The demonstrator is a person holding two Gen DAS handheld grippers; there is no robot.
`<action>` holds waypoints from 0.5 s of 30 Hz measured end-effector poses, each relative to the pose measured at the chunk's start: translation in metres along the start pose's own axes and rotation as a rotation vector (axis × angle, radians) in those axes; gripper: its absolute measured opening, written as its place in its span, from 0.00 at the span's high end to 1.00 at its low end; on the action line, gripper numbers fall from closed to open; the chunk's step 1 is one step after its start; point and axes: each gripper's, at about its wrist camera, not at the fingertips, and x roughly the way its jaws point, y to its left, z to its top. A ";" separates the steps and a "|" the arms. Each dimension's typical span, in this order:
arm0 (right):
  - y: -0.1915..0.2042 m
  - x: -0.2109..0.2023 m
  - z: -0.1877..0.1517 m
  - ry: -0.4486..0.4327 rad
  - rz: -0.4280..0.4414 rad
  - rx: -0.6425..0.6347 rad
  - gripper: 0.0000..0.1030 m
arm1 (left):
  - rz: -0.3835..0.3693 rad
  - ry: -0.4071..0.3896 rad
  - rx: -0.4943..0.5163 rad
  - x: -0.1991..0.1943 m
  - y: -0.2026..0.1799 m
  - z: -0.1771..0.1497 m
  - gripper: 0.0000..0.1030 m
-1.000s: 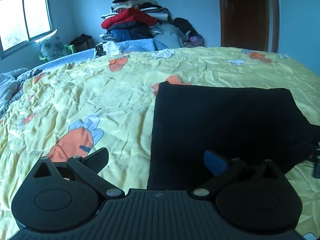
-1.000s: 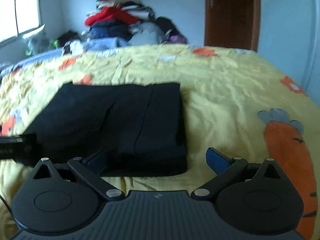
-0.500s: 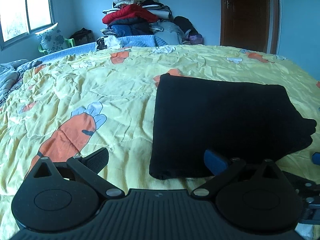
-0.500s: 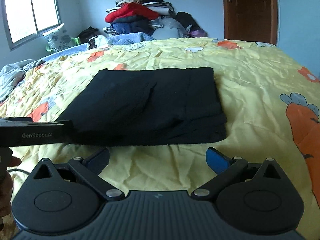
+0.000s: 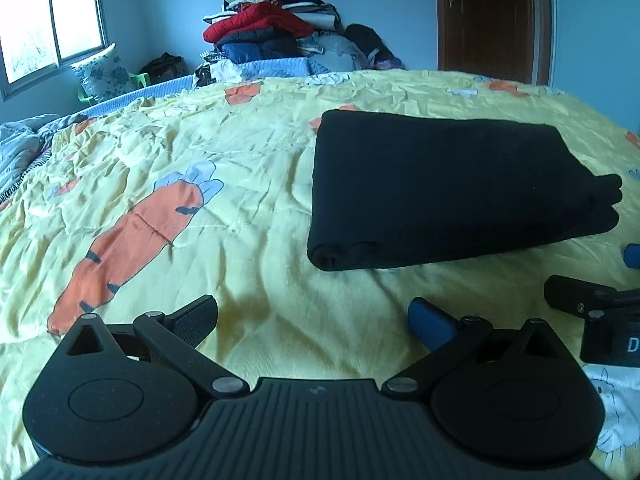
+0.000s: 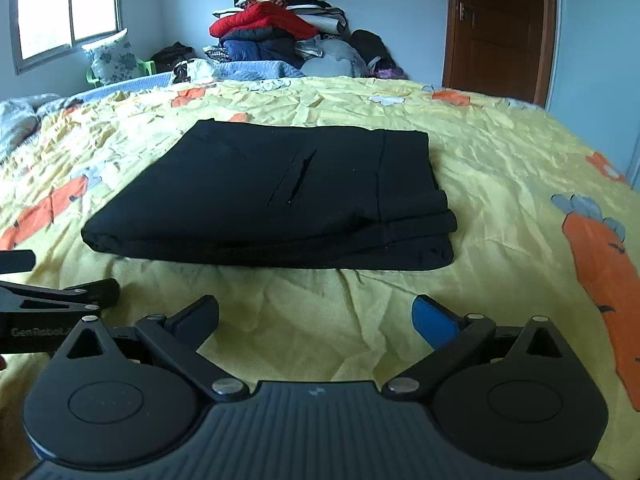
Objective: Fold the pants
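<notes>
The black pants lie folded into a flat rectangle on the yellow carrot-print bedspread; they also show in the right wrist view, with a slit pocket on top. My left gripper is open and empty, short of the pants' near left corner. My right gripper is open and empty, short of the pants' near edge. Each gripper shows at the edge of the other's view: the right one, the left one.
A tall pile of clothes stands at the far side of the bed. A brown door is at the back right, a window and a pillow at the back left. A grey blanket lies at the left.
Both grippers have pulled back from the pants toward the near edge of the bed. The left gripper's blue finger no longer overlaps the pants. The pants lie still.
</notes>
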 end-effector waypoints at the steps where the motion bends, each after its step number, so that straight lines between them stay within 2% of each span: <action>1: 0.001 -0.001 0.000 -0.002 -0.004 -0.007 0.00 | 0.000 0.000 -0.003 0.000 0.000 -0.001 0.01; 15: 0.006 -0.001 -0.011 0.018 -0.017 0.013 0.00 | 0.022 -0.033 0.006 -0.003 -0.006 -0.008 0.00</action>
